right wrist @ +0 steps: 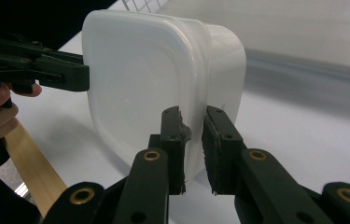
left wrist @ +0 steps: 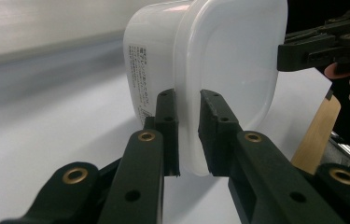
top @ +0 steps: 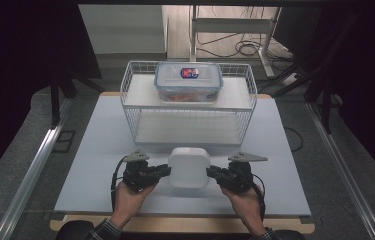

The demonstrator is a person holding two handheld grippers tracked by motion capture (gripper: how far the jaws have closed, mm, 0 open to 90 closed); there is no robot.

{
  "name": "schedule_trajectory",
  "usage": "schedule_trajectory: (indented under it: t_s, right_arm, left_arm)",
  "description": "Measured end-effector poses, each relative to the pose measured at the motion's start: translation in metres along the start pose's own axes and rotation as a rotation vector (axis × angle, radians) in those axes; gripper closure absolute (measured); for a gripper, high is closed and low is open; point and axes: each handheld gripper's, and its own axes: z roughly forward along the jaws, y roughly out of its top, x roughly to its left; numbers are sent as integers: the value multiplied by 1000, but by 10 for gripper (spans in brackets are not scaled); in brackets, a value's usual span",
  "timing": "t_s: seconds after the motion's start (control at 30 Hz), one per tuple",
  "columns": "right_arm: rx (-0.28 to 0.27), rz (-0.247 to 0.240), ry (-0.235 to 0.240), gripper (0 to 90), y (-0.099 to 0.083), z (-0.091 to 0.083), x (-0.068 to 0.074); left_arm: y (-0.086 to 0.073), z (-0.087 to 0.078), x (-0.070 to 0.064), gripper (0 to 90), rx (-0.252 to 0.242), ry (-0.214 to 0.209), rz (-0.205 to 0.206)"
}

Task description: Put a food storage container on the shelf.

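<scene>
Left hand-held gripper (left wrist: 189,135): jaws nearly closed, pinching the rim edge of the white box (left wrist: 210,70). Thin lid lip sits between the pads; in the left gripper view the very tips are partly masked by the box's translucent edge, so contact depth is hard to judge. In the high view the left hand-held gripper (top: 166,170) meets the box's left side, hand (top: 127,197) behind it.

Right hand-held gripper (right wrist: 192,140): jaws also nearly closed, clamped on the opposite rim of the box (right wrist: 154,84). A ragged bit of pad shows on the left jaw's inner face. In the high view the right hand-held gripper (top: 210,172) touches the box's right side, hand (top: 247,200) behind it, forearm cut off at the bottom edge.

Box (top: 189,166): white, rounded-square, lid on, near the front middle of the worktop (top: 90,150), between both grippers. Whether it rests on the worktop or is lifted slightly I cannot tell. Contents hidden by the opaque walls. Small printed label on its side in the left gripper view, too small to read.

Further back: wire basket (top: 130,95) on the worktop, well apart from the box. Clear tub (top: 189,82) with a blue-rimmed lid on the basket's upper level; reddish contents blurred, lid sticker unreadable.
</scene>
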Motion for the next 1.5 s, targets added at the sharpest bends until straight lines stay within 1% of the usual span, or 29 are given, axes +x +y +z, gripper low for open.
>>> schedule_trajectory:
  t_s: [0.13, 0.27, 0.33, 0.5, 0.87, 0.97, 1.27, 1.5]
  right_arm:
    - [-21, -18, 3, 785, 9, -3, 3]
    - [-44, -36, -1, 785, 20, -7, 5]
    - [-57, -44, -3, 785, 27, -10, 6]
    - [-88, -67, -3, 785, 47, -18, 10]
    - [-132, -97, 1, 785, 86, -29, 14]
    - [-144, -104, 4, 785, 95, -31, 16]
    - [-169, -114, 17, 785, 117, -34, 18]
    - [-188, -120, 23, 785, 133, -39, 19]
  left_arm:
    - [9, -6, -2, 787, -15, 9, 15]
    - [22, -11, -4, 787, -33, 19, 32]
    - [30, -15, -6, 787, -43, 24, 49]
    - [50, -24, -9, 787, -67, 35, 74]
    - [88, -41, -12, 787, -104, 56, 113]
    - [97, -46, -12, 786, -116, 64, 120]
    - [116, -57, -13, 787, -145, 68, 115]
    - [133, -65, -16, 787, -155, 78, 134]
